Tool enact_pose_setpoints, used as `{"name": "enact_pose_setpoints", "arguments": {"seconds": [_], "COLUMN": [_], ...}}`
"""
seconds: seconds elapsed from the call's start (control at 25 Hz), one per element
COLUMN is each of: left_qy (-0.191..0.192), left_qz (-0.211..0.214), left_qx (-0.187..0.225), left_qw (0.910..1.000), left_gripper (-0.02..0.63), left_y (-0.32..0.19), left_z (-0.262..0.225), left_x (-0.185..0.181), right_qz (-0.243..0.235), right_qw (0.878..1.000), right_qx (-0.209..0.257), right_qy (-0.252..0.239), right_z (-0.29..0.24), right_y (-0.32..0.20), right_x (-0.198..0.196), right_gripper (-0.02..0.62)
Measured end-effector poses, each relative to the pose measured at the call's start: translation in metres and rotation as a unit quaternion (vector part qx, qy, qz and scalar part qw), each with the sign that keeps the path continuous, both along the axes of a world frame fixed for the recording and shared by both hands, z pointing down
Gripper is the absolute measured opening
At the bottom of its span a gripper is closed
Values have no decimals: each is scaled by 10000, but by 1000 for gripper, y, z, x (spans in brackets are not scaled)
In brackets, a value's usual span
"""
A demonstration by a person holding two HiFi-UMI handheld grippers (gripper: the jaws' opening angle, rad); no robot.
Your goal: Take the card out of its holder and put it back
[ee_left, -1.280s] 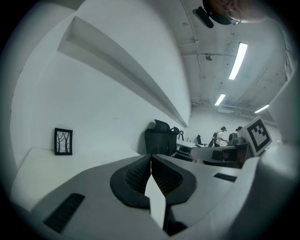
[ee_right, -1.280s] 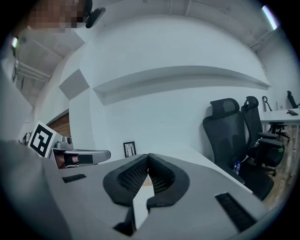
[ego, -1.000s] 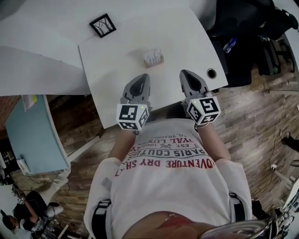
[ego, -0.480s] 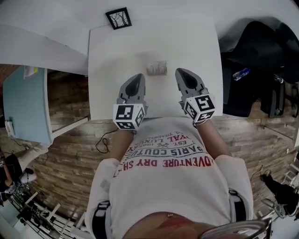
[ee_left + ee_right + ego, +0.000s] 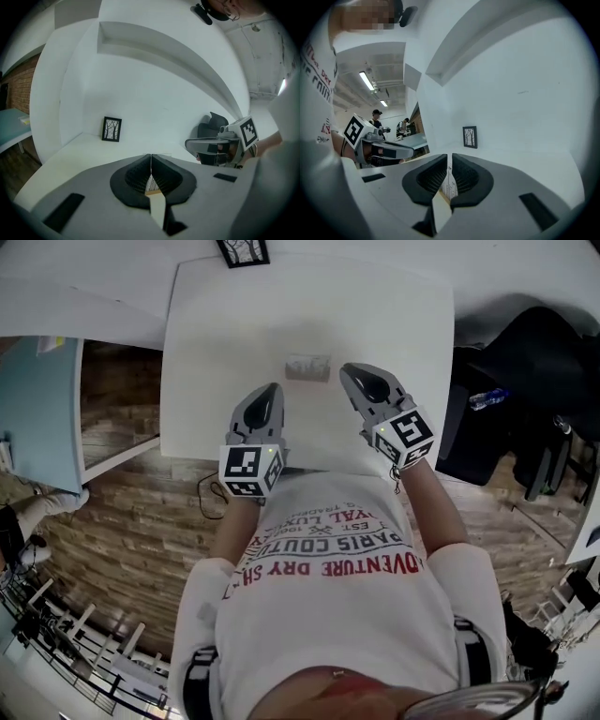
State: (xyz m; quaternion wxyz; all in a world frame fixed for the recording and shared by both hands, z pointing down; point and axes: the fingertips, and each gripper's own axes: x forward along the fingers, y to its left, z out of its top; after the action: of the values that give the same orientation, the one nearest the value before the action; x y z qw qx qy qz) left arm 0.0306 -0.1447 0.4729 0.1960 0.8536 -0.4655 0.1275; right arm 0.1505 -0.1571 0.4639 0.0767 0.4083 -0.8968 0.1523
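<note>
A small clear card holder (image 5: 307, 367) with a printed card in it stands on the white table (image 5: 225, 334), a little past both grippers. My left gripper (image 5: 270, 390) is shut and empty, short of the holder and to its left. Shut and empty too, my right gripper (image 5: 352, 372) points at the holder's right side, close to it but apart. In the left gripper view the jaws (image 5: 151, 156) meet in a thin line, and the striped card (image 5: 152, 184) shows behind them. The right gripper view shows its jaws (image 5: 449, 157) together, with the card (image 5: 450, 185) beyond.
A small black-framed picture (image 5: 243, 249) stands at the table's far edge by the white wall, also seen as the picture (image 5: 111, 129) and the picture (image 5: 469, 137). A black chair and bags (image 5: 525, 362) sit right of the table. A light blue table (image 5: 37, 409) is at left.
The head view has swung, so the table now lies square ahead. Both grippers have moved forward over the table toward the holder and stay shut.
</note>
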Motion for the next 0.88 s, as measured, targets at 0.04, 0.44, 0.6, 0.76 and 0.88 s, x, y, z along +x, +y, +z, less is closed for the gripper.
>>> {"name": "enact_pose_setpoints", "arguments": {"seconds": [0.04,0.44,0.6,0.76,0.88], "left_qy": [-39,-139,-172,-199,-201], "left_qz": [-12,0,-19,-16,-21], "left_qx": [0,-113,-253,-297,-314], "left_qw": [10000,9998,9995,9994,9993], "left_gripper": [25,25,25,25,25], "left_y": [0,-4,-3,-7,-10], "left_z": [2,27,39,41,43], "left_x": [0,4,0,-1,1], "right_qz": [-94,-1485,-2073,-2526,-2711], "right_qw": [10000,9865,9741,9619,9562], "right_qx": [-22,-370,-529,-677,-787], "right_qy": [-23,581,734,798,774], "right_z": [2,54,72,84,93], "right_y": [-2,-23,-25,-22,-21], "right_x": [-2,-27,-39,-48,-52], "right_gripper": [26,167,167,167,166]}}
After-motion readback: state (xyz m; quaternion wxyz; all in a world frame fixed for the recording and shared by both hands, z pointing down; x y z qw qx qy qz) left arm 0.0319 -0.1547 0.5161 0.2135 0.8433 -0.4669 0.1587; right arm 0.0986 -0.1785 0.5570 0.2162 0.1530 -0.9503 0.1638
